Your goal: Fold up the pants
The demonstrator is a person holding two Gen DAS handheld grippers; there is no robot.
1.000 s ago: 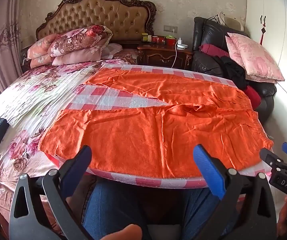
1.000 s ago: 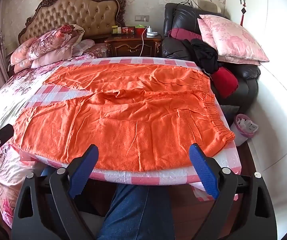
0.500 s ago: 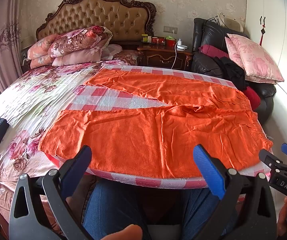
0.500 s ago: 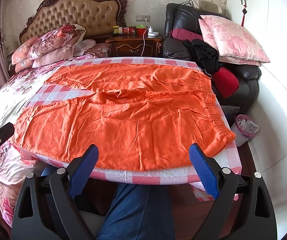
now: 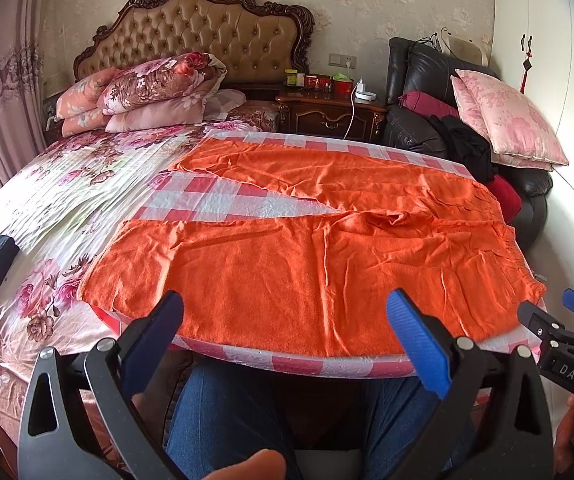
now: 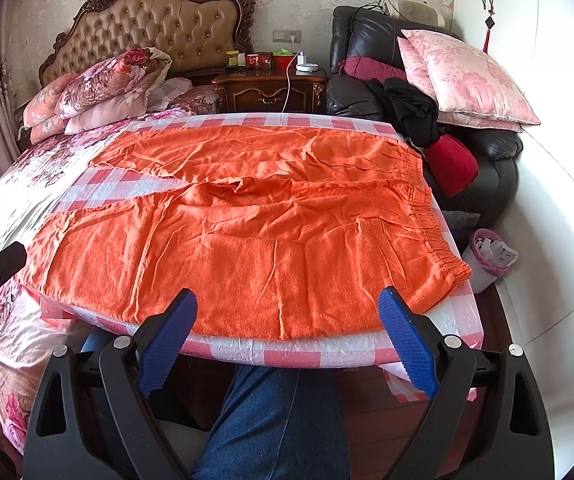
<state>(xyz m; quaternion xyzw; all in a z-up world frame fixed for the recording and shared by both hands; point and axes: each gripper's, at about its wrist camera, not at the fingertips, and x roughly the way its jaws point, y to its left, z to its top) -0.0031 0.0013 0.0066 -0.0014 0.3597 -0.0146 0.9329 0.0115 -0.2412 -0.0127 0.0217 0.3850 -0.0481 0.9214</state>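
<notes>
Beside the black leather armchair (image 6: 487,168), on the floor, a small pink-lined waste bin (image 6: 491,256) holding white crumpled packaging. On the dark carved wooden nightstand (image 6: 271,92), a few small jars and a red box — labels too small to read. Spread flat over the pink-and-white checked plastic cloth (image 6: 327,356) that covers the near part of the floral-quilted bed (image 5: 67,200): the bright orange terry-cloth pants (image 6: 247,240), unfolded, lightly wrinkled, elastic gathered waistband at the right edge, the two legs running leftward and parting in a narrow V that bares the checks between them. Near leg lying along the cloth's front edge, just beyond both sets of blue pads. Left hand-held gripper (image 5: 287,332) with black frame and blue-padded fingers spread wide, gripping nothing, held short of the fabric. Right hand-held gripper (image 6: 287,332) likewise gaping wide and empty — seen again at the right edge of the left view, white letters "DAS" on its black body. Blue-jeaned legs (image 6: 279,420) of a person below the bed edge.
</notes>
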